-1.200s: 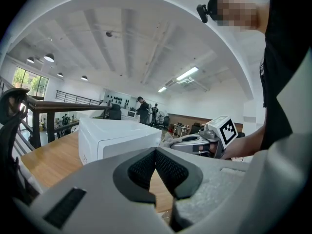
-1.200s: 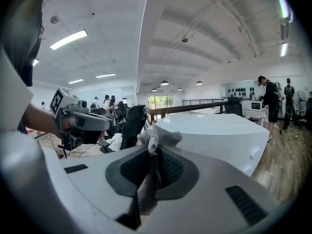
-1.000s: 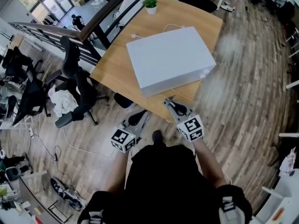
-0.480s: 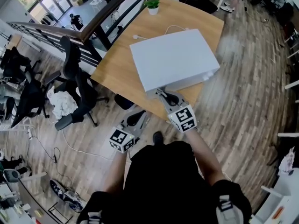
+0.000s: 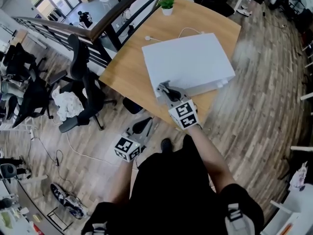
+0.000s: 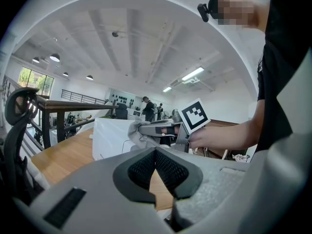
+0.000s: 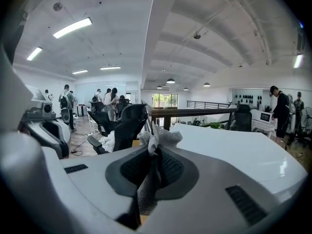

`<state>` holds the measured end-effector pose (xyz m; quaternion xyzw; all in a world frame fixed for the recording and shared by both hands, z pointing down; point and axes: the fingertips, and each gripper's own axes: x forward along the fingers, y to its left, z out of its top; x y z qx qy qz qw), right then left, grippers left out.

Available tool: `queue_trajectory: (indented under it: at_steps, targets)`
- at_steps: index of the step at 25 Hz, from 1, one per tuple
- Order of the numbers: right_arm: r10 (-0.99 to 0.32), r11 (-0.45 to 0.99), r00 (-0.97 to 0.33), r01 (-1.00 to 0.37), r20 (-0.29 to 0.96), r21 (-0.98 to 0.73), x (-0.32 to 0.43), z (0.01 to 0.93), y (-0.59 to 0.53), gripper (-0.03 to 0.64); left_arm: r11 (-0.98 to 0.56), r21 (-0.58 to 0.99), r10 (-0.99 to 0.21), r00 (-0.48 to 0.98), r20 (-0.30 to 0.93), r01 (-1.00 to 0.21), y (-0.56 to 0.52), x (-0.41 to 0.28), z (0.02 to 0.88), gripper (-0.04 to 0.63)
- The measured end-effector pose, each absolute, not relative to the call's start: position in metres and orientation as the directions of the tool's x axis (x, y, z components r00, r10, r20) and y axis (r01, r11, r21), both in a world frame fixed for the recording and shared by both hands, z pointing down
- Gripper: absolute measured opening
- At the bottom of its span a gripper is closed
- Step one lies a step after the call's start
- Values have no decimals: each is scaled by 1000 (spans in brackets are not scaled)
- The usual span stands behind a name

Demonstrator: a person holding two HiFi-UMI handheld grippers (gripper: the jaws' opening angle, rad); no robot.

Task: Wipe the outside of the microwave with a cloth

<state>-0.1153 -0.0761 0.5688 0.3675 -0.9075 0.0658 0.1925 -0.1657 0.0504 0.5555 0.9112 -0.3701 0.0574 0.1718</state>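
**A:** Any containers, and what's in them?

**B:** A small white pot (image 5: 167, 10) stands at the far corner of the wooden tabletop (image 5: 126, 70), with a green plant in it. The microwave (image 5: 188, 61) is the other one. It is seen from above, so I can't tell whether anything is inside.

**A:** Where does the microwave sit, and how does it lie?

**B:** It's on the near half of the tabletop, flat on its base with the white top facing up. In the head view its long axis runs left to right, with the right end a little farther away. That puts it askew to the tabletop's edges. A white cable (image 5: 147, 38) lies on the wood just beyond it.

**A:** And the cloth?

**B:** The grey cloth (image 7: 157, 136) is pinched in the right gripper (image 5: 165, 88). Its fingers (image 7: 134, 168) are clamped on it. A crumpled tuft sticks out past the tips and a strip hangs down between them. The gripper points away from the person and to the left, with the cloth at the microwave's near left top corner. The left gripper view shows the tuft against that corner.

**A:** The other hand?

**B:** The left gripper (image 5: 145, 125) is held low by the person's body, over the wooden floor and off the tabletop. Its fingers (image 6: 141, 169) are pressed together with nothing between them, and they aim towards the microwave.

**A:** Anything nearby?

**B:** Black office chairs stand to the left, and one (image 5: 85, 99) has a white bundle (image 5: 67, 105) on it.
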Motion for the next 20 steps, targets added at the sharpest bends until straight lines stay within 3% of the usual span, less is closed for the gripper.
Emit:
queue_trajectory:
  at_steps: [13,20]
  targets:
    - [-588,761,-658,-648,470,45,-130,586,-95,26,-617,279,-702,674,229,-736,40,-166,556,0]
    - [-597,773,-621,-615,507,156,-132,599,-97,26,-617,267,-704,670,235,-741,40,-166,556,0]
